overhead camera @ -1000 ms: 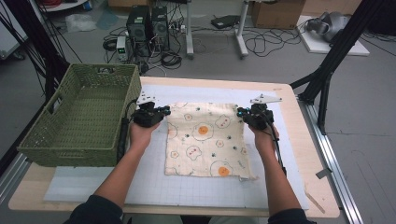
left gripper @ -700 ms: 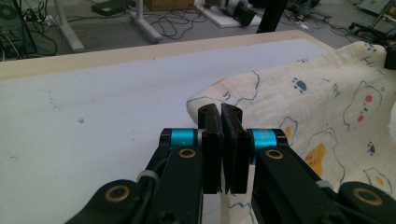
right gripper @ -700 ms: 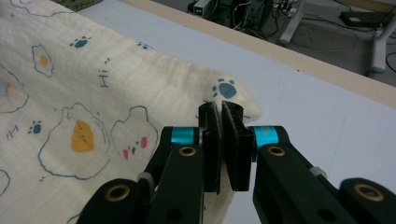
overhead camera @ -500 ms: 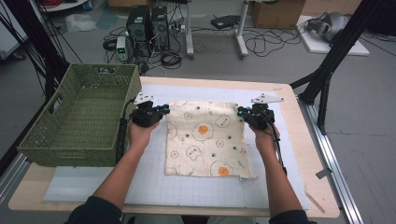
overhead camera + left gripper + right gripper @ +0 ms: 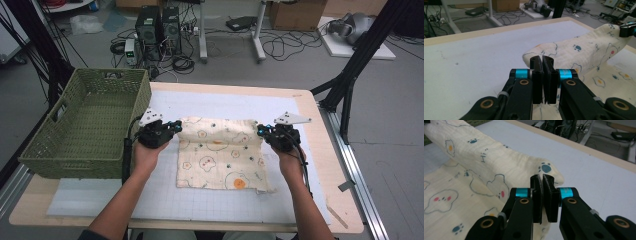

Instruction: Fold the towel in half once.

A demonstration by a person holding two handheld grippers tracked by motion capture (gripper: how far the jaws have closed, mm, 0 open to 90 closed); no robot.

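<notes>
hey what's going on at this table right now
A person is folding a cream cotton cloth printed with cartoon animals and paw prints on a wooden table covered by a white mat. The left tongs and the right tongs are each shut on a far corner of the cloth, lifting that edge off the mat while the near edge lies flat. A green woven basket sits at the table's left.

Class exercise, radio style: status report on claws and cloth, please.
Left claw and right claw shut on cloth far corners, edge lifted. Green basket alongside left. Nothing in the way.
</notes>
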